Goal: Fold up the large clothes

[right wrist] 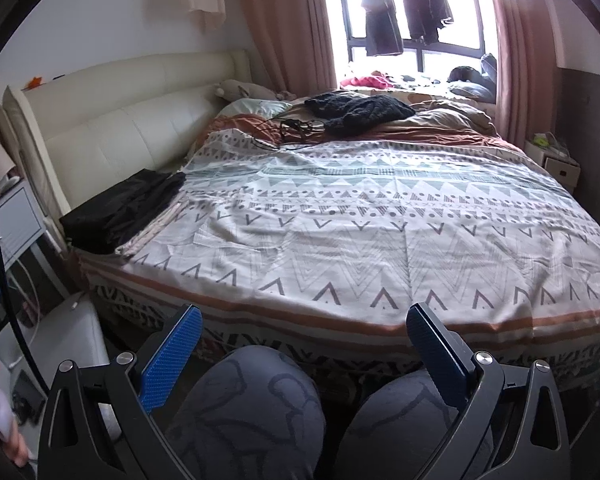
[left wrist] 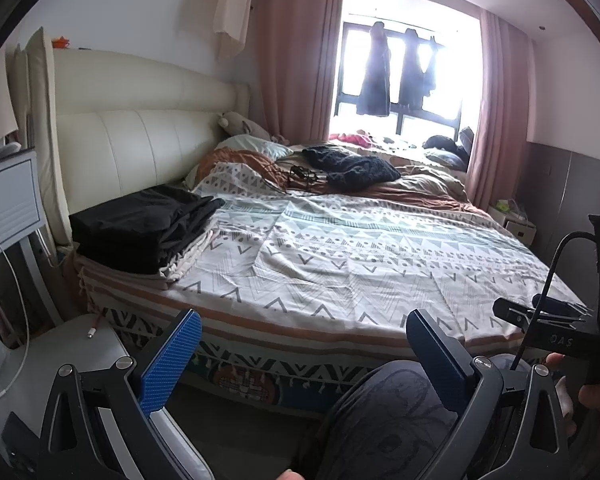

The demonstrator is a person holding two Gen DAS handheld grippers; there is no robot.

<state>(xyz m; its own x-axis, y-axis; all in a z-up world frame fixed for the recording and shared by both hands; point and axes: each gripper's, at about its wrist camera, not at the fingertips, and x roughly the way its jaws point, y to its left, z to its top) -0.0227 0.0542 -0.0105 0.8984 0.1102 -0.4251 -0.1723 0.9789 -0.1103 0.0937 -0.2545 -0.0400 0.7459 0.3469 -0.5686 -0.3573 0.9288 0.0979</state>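
Note:
A stack of folded black clothes point(left wrist: 144, 226) lies at the bed's near left corner by the headboard; it also shows in the right wrist view point(right wrist: 120, 210). A dark knitted garment point(left wrist: 352, 168) lies crumpled at the far side of the bed, also in the right wrist view point(right wrist: 356, 112). My left gripper point(left wrist: 304, 344) is open and empty, held off the near edge of the bed. My right gripper point(right wrist: 304, 340) is open and empty above the person's knees point(right wrist: 256, 408), short of the bed edge. Part of the right gripper's body point(left wrist: 556, 328) shows at the right of the left wrist view.
The bed carries a patterned cover point(left wrist: 360, 256) with a brown duvet point(left wrist: 420, 184), pillows and tangled black cables point(left wrist: 300, 176) at the far end. A white nightstand point(left wrist: 8, 204) and white stool point(left wrist: 60, 360) stand left. Dark clothes hang at the window point(left wrist: 396, 76). A small cabinet point(right wrist: 556, 156) stands right.

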